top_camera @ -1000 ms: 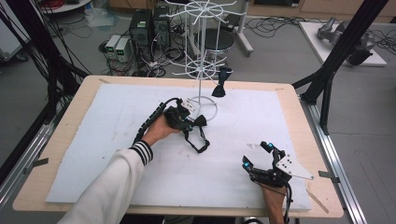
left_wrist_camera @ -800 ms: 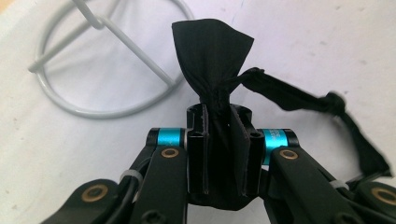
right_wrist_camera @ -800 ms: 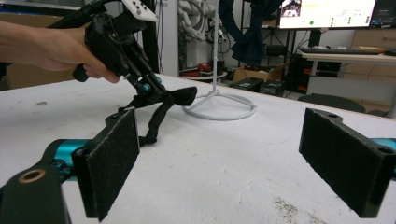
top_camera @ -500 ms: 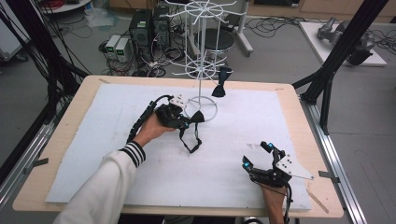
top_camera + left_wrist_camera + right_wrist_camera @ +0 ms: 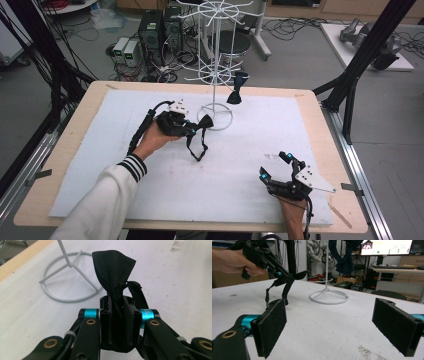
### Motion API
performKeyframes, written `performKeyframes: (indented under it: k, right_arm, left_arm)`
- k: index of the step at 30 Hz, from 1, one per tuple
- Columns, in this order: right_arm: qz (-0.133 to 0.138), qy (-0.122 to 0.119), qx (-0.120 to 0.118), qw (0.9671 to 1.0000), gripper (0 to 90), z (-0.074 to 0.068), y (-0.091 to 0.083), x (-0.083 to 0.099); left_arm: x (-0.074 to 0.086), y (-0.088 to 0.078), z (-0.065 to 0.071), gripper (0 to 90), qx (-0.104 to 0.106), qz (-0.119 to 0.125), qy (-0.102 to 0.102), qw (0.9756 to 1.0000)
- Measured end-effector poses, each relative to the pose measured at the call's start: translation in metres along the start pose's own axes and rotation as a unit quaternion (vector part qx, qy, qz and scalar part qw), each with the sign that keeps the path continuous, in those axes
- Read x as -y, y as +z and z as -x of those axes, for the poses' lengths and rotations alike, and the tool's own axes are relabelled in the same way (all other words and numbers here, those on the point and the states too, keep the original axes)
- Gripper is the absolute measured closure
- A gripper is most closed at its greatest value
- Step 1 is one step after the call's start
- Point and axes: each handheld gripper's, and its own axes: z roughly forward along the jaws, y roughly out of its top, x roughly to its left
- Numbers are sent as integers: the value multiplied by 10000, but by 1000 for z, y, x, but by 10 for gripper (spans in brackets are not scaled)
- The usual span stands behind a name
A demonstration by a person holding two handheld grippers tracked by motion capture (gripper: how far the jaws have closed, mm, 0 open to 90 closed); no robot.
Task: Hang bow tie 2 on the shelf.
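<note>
Nearest the table's front edge, the right gripper (image 5: 276, 166) rests on the white mat (image 5: 240, 185), its jaws spread wide with nothing between the pads (image 5: 272, 327). Farther in, the left gripper (image 5: 191, 130) is held above the mat, its jaws clamped on the knot of a black bow tie (image 5: 113, 285); one wing fans out past the fingertips, and the strap (image 5: 196, 146) dangles in a loop below. Just beyond stands the ring base of a white wire rack (image 5: 217, 116). A second dark bow tie (image 5: 236, 93) hangs from one rack arm, behind the pole.
</note>
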Motion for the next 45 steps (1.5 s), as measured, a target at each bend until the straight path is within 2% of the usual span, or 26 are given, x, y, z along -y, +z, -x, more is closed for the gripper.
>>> performKeyframes:
  k: [3,5,10,22,27,34,45]
  right_arm:
    - [7,-10,5,10000,116,0,0,0]
    - [-4,-17,12,10000,116,0,0,0]
    - [11,-34,10,10000,116,0,0,0]
    - [-13,-57,20,10000,116,-1,1,0]
    - [-11,-68,23,10000,116,-1,1,0]
    - [-34,-49,30,10000,116,-1,1,0]
    - [-53,-87,14,9999,116,-2,1,0]
  left_arm:
    - [0,-6,-1,774,-40,130,47,9999]
    - [0,-8,-1,774,-49,275,1,9996]
    - [3,-16,-3,774,-69,446,-16,9990]
    - [6,-40,-1,774,-115,888,13,9960]
    - [5,-52,-2,774,-113,1194,-21,9928]
    - [3,-62,-3,774,-147,1415,-19,9898]
    - [-5,-73,0,774,-163,1798,1,9836]
